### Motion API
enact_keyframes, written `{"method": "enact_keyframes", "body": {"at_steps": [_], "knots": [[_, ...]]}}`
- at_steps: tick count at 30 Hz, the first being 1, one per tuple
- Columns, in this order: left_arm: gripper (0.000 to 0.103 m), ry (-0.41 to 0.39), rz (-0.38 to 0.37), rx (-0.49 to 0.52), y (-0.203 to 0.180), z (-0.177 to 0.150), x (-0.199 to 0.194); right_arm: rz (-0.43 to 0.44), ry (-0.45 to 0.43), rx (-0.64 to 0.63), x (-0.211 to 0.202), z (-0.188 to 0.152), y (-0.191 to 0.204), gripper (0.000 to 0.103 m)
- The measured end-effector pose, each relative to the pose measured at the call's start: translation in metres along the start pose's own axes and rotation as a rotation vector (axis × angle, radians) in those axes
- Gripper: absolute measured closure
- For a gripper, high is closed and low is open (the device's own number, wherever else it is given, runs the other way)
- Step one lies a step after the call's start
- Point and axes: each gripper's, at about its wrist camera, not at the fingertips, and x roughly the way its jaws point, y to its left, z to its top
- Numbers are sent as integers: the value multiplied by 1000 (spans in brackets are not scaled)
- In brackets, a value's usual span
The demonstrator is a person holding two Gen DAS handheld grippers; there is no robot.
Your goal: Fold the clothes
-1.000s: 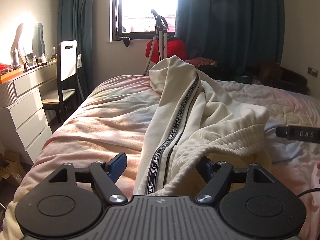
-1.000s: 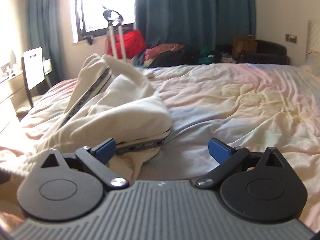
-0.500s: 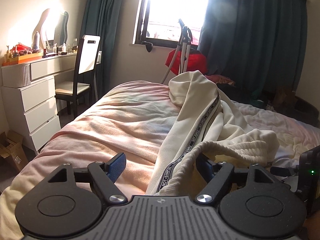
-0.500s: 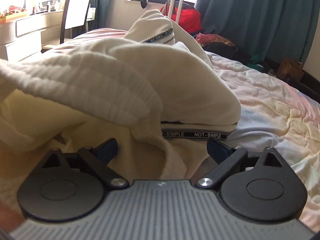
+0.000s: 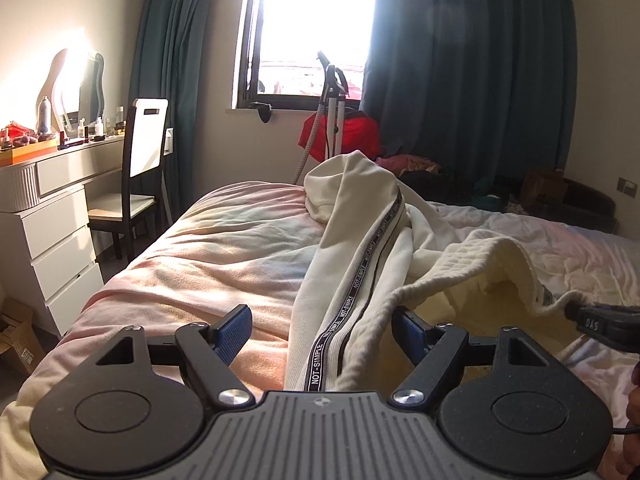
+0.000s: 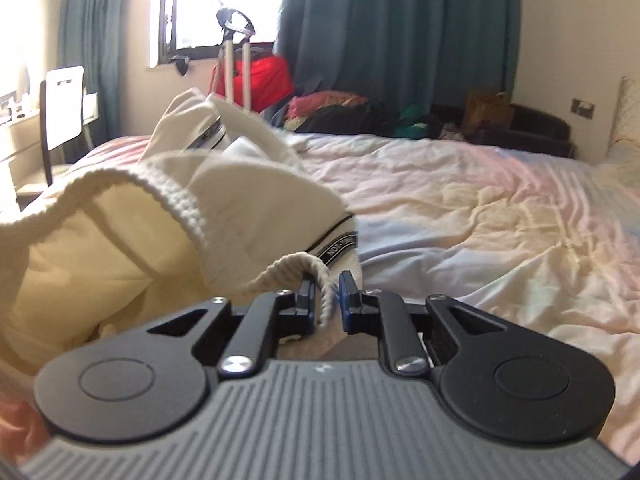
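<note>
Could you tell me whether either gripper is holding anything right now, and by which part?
The right gripper is shut on the cream trousers, pinching the ribbed waistband edge. The left gripper is open, holding nothing.

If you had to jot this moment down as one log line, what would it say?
task: fold clothes | right gripper: shut on ribbed waistband | left gripper: open around cream trousers | bed: trousers bunched
</note>
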Motion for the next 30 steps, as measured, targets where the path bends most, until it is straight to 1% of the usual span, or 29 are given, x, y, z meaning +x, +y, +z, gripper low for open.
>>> {"method": "enact_keyframes", "body": {"at_steps": [1,3,4,7,8,9,10,11,12,13,14,17,23,24,25,27,28,30], "knots": [[24,1,-9,11,-2,0,-1,-30,-3,30,-6,0,-8,88],[24,4,-24,38,-7,-3,-2,-40,64,94,-6,-4,-24,88],[24,6,-30,52,-9,-4,-2,-35,91,102,-4,-7,-28,88],[24,16,-46,81,-15,-7,-1,-11,147,77,0,-15,-28,87],[24,20,-50,84,-16,-8,0,-4,151,56,0,-16,-25,86],[24,22,-52,86,-16,-8,0,-3,152,36,2,-16,-22,82],[24,22,-52,89,-17,-9,1,-5,157,25,5,-17,-20,77],[24,23,-52,90,-17,-9,2,-7,162,13,8,-18,-18,63],[23,26,-52,86,-16,-9,3,-9,168,1,12,-18,-16,47],[23,31,-52,78,-15,-8,4,-11,173,-10,15,-19,-14,39],[23,36,-53,72,-14,-8,5,-13,178,-22,18,-20,-12,29],[22,49,-59,64,-12,-8,7,-19,194,-57,28,-22,-6,28],[22,63,-59,95,-15,-11,10,-30,226,-127,47,-26,5,29],[22,65,-59,96,-15,-12,11,-40,242,-95,51,-26,1,29],[22,64,-58,96,-15,-12,11,-67,251,-24,53,-26,-10,29],[22,55,-52,96,-16,-12,10,-151,208,85,46,-22,-29,34],[22,50,-49,96,-16,-12,9,-179,176,130,40,-20,-37,34],[22,42,-51,93,-17,-12,8,-199,114,207,26,-15,-51,33]]}}
